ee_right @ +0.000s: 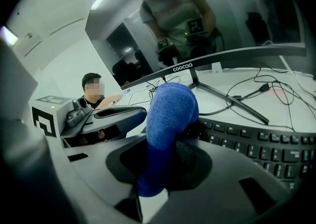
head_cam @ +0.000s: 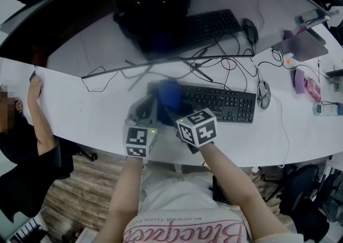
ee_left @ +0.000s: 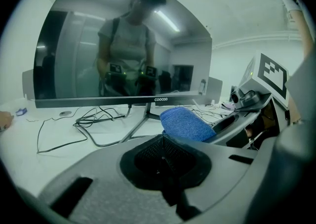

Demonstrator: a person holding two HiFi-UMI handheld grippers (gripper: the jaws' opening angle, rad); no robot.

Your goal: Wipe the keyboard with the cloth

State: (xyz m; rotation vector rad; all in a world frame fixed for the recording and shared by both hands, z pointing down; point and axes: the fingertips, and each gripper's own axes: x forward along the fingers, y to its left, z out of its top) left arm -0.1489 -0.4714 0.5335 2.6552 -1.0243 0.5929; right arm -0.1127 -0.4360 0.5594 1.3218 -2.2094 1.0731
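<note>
A black keyboard (head_cam: pixel 220 102) lies on the white desk (head_cam: pixel 96 113) in front of the curved monitor. My right gripper (head_cam: pixel 172 109) is shut on a blue cloth (head_cam: pixel 169 93) and holds it over the keyboard's left end. In the right gripper view the cloth (ee_right: pixel 170 114) stands up out of the shut jaws of the right gripper (ee_right: pixel 165 158), with the keys (ee_right: pixel 261 144) just behind it. My left gripper (head_cam: pixel 143 110) sits close to the left of the cloth; in its own view the left gripper (ee_left: pixel 163 144) is shut on nothing, and the cloth (ee_left: pixel 186 123) is just beyond it.
A wide curved monitor (head_cam: pixel 161 27) stands behind the keyboard on a V-shaped stand, with loose cables (head_cam: pixel 236 67) around it. A mouse (head_cam: pixel 263 94) lies right of the keyboard. A second keyboard (head_cam: pixel 211 24) and mouse (head_cam: pixel 250 30) lie beyond. A person (head_cam: pixel 32 129) sits at the left.
</note>
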